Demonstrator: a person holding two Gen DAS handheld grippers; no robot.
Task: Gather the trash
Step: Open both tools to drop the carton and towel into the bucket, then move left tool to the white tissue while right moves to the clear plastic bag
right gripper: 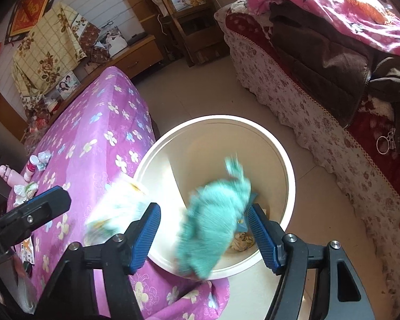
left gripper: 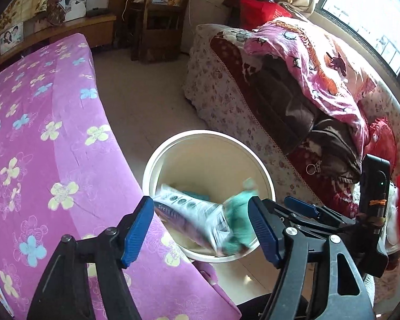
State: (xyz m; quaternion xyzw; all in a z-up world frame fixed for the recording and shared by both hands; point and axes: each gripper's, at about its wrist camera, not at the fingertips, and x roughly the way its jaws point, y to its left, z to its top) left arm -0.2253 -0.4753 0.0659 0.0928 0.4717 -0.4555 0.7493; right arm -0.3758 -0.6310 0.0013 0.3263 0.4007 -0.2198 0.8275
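A white round bin stands on the floor beside the table with the purple flowered cloth. My left gripper is open over the bin's near rim. A blurred white printed packet hangs loose between its blue pads. My right gripper is open too, with a blurred teal crumpled wrapper in the air between its fingers, over the bin. The white packet shows blurred at the rim. One finger of my left gripper shows at the left. Yellowish trash lies inside the bin.
Crumpled tissues, a small bottle and a pink object lie at the table's far end. A sofa piled with clothes and a pink blanket stands right of the bin. A wooden shelf is at the back.
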